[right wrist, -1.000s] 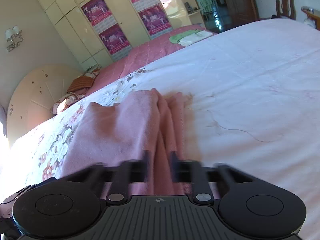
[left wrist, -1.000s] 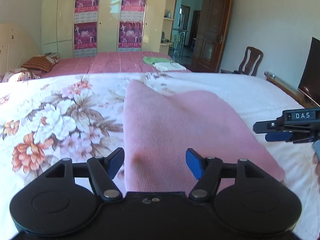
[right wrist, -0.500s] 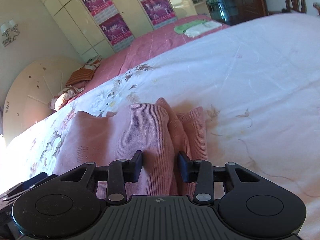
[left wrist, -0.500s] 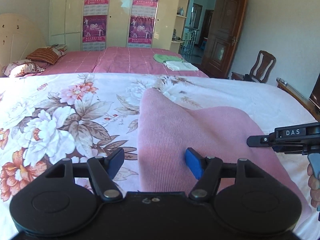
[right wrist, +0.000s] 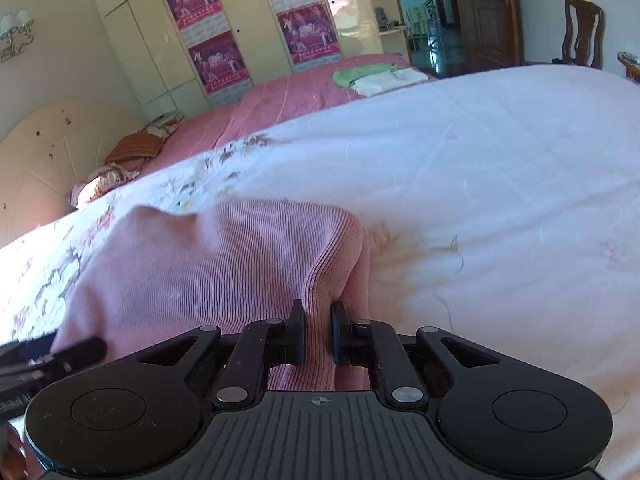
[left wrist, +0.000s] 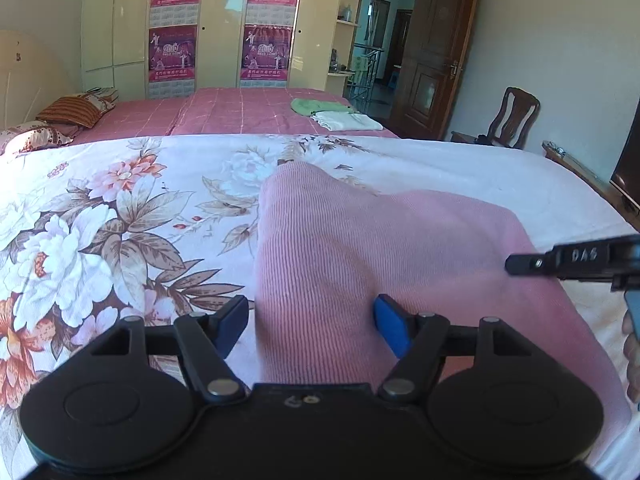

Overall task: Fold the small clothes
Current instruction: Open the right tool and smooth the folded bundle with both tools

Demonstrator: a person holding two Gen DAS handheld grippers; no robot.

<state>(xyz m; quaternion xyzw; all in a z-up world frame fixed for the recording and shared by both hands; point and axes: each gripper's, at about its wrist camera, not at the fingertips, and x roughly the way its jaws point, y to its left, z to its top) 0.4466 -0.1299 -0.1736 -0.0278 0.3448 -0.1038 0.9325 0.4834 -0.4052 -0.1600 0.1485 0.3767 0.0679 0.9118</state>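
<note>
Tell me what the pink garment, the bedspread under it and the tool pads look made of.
Pink garment: looks like soft rib-knit fabric, matte, with fine parallel ridges; the fibre cannot be told.
Floral bedspread: seemingly smooth woven cloth with printed flowers and shallow creases.
Left tool pads: blue, matte, probably rubber or soft plastic, on black, likely plastic, fingers.

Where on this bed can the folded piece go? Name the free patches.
Free: the pale quilt right of the pink knit garment, and the floral stretch to its left. Crowded: the far pink bed's corner, with folded green and white clothes.
</note>
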